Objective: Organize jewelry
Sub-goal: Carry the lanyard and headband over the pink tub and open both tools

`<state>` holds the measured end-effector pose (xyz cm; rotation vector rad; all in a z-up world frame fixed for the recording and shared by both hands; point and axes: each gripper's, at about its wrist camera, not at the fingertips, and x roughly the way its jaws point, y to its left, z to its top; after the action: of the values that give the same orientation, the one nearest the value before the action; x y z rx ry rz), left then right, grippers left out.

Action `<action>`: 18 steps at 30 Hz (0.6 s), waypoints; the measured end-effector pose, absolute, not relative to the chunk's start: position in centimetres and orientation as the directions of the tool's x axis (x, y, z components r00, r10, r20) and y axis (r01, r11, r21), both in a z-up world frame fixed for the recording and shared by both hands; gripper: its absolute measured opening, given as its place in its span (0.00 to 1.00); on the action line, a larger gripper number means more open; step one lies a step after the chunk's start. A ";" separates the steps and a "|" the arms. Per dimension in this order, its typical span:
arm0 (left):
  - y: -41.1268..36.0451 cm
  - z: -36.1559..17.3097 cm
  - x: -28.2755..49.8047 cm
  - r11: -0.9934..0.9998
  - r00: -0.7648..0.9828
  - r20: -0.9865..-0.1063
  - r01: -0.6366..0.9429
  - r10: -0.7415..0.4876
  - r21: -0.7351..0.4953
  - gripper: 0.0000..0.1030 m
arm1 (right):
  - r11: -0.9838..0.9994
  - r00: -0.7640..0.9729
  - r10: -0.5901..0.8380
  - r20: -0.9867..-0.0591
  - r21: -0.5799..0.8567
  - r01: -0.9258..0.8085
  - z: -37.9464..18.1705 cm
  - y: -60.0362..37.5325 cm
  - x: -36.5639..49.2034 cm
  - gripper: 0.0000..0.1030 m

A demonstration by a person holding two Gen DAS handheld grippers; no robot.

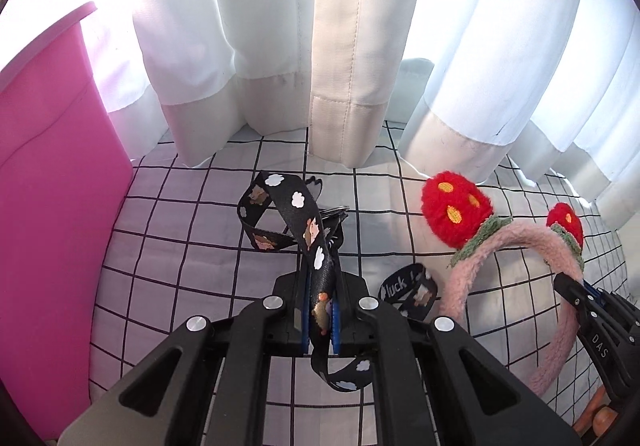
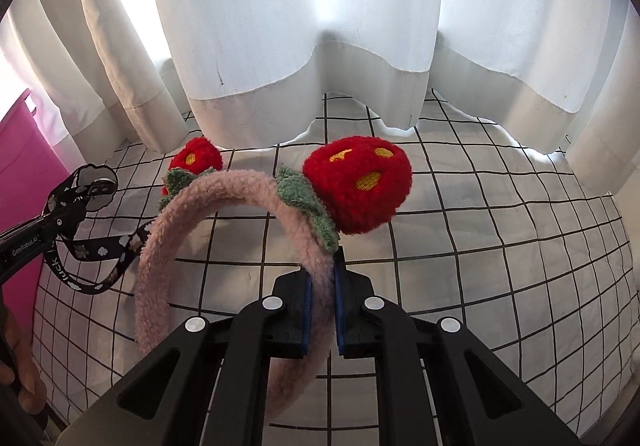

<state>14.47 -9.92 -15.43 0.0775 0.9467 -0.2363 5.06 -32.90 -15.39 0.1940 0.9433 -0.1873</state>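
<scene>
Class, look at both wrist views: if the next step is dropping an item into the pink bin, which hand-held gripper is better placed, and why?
Probably the left hand-held gripper. It is shut on the lanyard, and the pink bin stands right beside it. The right hand-held gripper, clamping the headband, is on the far side.

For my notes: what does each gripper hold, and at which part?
The left gripper pinches the black lanyard on its strap. The right gripper clamps the pink headband on its band, just below one red strawberry.

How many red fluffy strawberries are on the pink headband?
2. One big strawberry sits on the pink headband just above the right gripper; the other strawberry is farther along its arch, toward the curtain.
</scene>
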 end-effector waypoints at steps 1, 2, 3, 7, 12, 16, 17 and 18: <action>-9.7 -14.9 13.8 0.971 0.568 -0.806 0.238 -0.168 -0.035 0.07 | 0.967 0.580 -0.073 -0.811 0.085 0.240 -15.3 -32.6 5.3 0.09; -9.4 -14.4 13.7 0.970 0.574 -0.801 0.242 -0.171 -0.034 0.07 | 0.967 0.588 -0.071 -0.806 0.088 0.238 -15.0 -32.6 5.0 0.09; -9.2 -13.9 13.3 0.969 0.580 -0.796 0.243 -0.175 -0.036 0.07 | 0.968 0.594 -0.070 -0.801 0.089 0.235 -14.7 -32.5 4.7 0.09; -7.6 -11.7 12.3 0.969 0.595 -0.783 0.243 -0.184 -0.044 0.07 | 0.970 0.621 -0.067 -0.781 0.095 0.224 -13.0 -32.0 3.5 0.09; -6.2 -9.4 11.2 0.964 0.615 -0.760 0.258 -0.208 -0.054 0.07 | 0.972 0.657 -0.068 -0.751 0.098 0.212 -10.7 -30.7 2.0 0.09; -5.6 -7.1 10.6 0.960 0.638 -0.736 0.275 -0.226 -0.057 0.07 | 0.976 0.690 -0.067 -0.720 0.095 0.195 -8.3 -29.6 0.9 0.09; -5.4 -6.4 10.4 0.959 0.646 -0.727 0.276 -0.231 -0.060 0.07 | 0.977 0.699 -0.066 -0.712 0.097 0.191 -7.6 -29.4 0.6 0.09; -5.3 -5.7 10.2 0.958 0.655 -0.717 0.279 -0.237 -0.062 0.07 | 0.977 0.709 -0.067 -0.702 0.098 0.189 -6.8 -29.1 0.4 0.09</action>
<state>10.19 -5.28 -5.69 0.0553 0.8052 -0.2922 0.39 -29.13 -6.83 0.1670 0.7712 -0.1429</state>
